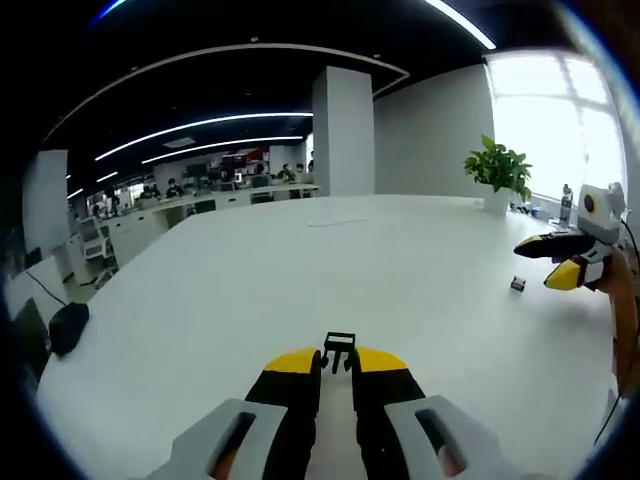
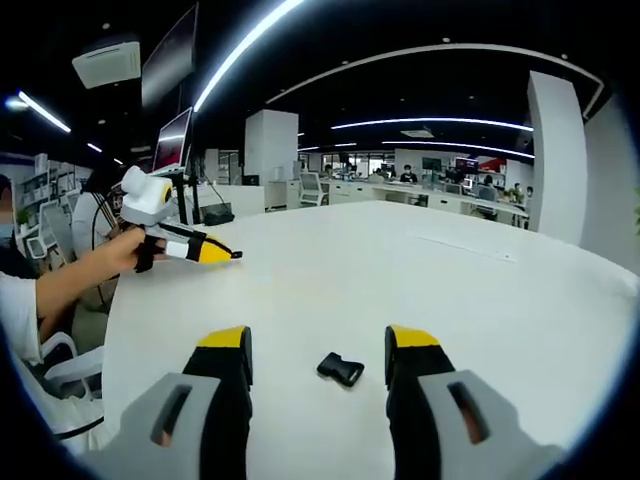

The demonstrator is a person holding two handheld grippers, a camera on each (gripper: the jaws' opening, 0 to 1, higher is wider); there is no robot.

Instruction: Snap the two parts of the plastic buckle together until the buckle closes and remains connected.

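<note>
My left gripper [image 1: 337,362] is shut on one black buckle part [image 1: 339,346], which sticks out past its yellow tips just above the white table [image 1: 300,270]. The other black buckle part [image 2: 341,369] lies flat on the table, ahead of and between the wide-open fingers of my right gripper [image 2: 320,340]. In the left gripper view that part [image 1: 517,284] is a small dark piece at the right, just beside the right gripper [image 1: 535,265], whose jaws stand apart. In the right gripper view the left gripper [image 2: 228,255] hovers at the left, held by a hand.
A potted plant [image 1: 497,170] stands at the table's far right by the window. A black rounded object [image 1: 68,327] sits at the table's left edge. Monitors [image 2: 172,140] rise behind the person's arm [image 2: 70,275]. Desks and people fill the office beyond.
</note>
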